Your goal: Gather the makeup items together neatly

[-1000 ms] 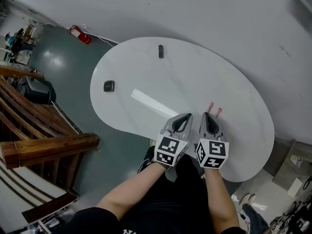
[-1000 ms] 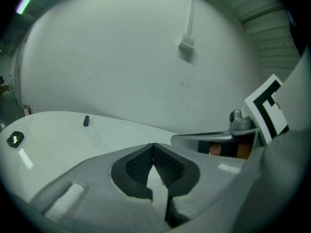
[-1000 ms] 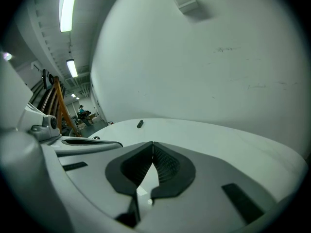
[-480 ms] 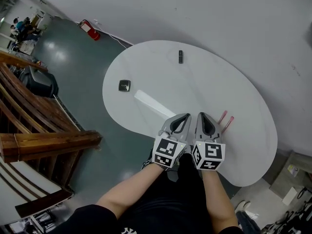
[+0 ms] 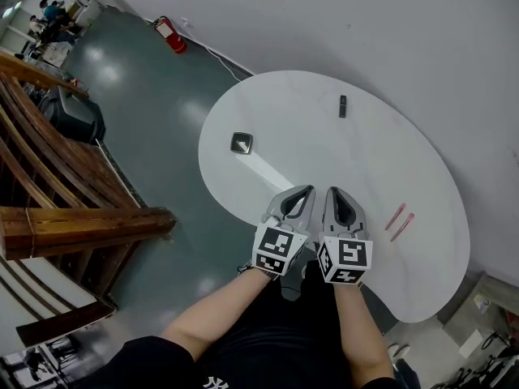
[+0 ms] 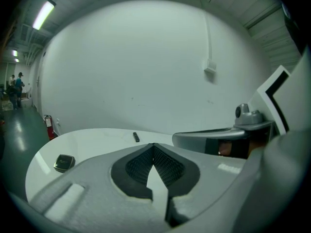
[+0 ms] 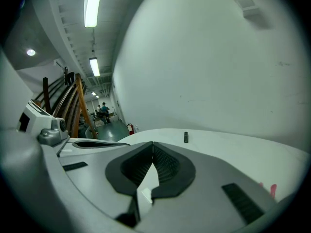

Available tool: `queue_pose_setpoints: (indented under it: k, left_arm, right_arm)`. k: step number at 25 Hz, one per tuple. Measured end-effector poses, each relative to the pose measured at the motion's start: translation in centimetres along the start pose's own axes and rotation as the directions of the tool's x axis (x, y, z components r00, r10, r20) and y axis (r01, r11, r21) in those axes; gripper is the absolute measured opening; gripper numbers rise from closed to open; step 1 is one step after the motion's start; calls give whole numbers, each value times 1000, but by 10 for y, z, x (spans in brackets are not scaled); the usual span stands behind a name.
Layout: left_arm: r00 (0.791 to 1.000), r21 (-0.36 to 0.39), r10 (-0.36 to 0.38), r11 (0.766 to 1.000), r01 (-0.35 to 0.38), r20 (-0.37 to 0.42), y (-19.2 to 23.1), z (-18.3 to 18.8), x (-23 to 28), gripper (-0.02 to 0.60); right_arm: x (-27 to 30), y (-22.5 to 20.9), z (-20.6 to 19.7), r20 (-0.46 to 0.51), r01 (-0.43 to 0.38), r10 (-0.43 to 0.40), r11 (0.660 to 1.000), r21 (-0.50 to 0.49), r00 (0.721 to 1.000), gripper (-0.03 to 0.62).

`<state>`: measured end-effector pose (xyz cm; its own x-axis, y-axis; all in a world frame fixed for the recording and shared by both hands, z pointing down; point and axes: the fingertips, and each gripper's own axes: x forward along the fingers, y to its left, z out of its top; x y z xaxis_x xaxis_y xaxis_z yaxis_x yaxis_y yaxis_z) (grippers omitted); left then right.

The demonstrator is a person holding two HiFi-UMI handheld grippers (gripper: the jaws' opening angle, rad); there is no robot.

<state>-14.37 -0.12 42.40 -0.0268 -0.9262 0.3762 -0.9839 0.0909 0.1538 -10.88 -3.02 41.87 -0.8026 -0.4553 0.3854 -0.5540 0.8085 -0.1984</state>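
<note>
On the white table, a dark square compact lies at the left, a slim black tube at the far side and two pink sticks at the right. My left gripper and right gripper hover side by side over the near edge, both shut with nothing between the pads. The left gripper view shows the compact and the tube beyond the closed tips of the left gripper. In the right gripper view, the tube lies ahead of the right gripper and the pink sticks at lower right.
A plain wall runs behind the table. A red fire extinguisher stands by the wall on the green floor. A wooden stair railing and a dark bag are at the left. People stand far off down the hall.
Both grippers have moved left along the table's near edge, away from the pink sticks, which now lie well to their right. Both stay shut and empty.
</note>
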Motion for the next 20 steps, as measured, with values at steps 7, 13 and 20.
queue_pose_setpoints:
  k: [7,13,20]
  left_arm:
    - [994,-27,109,994,-109,-17,93,-14,-17,9]
    - [983,-41,182,982,-183,-31,160,-26,-25,9]
    - [970,-52,233,970,-237,-62,214,-49,-23,9]
  right_arm:
    - [53,59,3,-1,-60,60,998,-20,998,17]
    - [89,97,-4,-21,-89,88,996,-21,996,17]
    - [125,126,-14,-47,-114,113,993,-28,993,17]
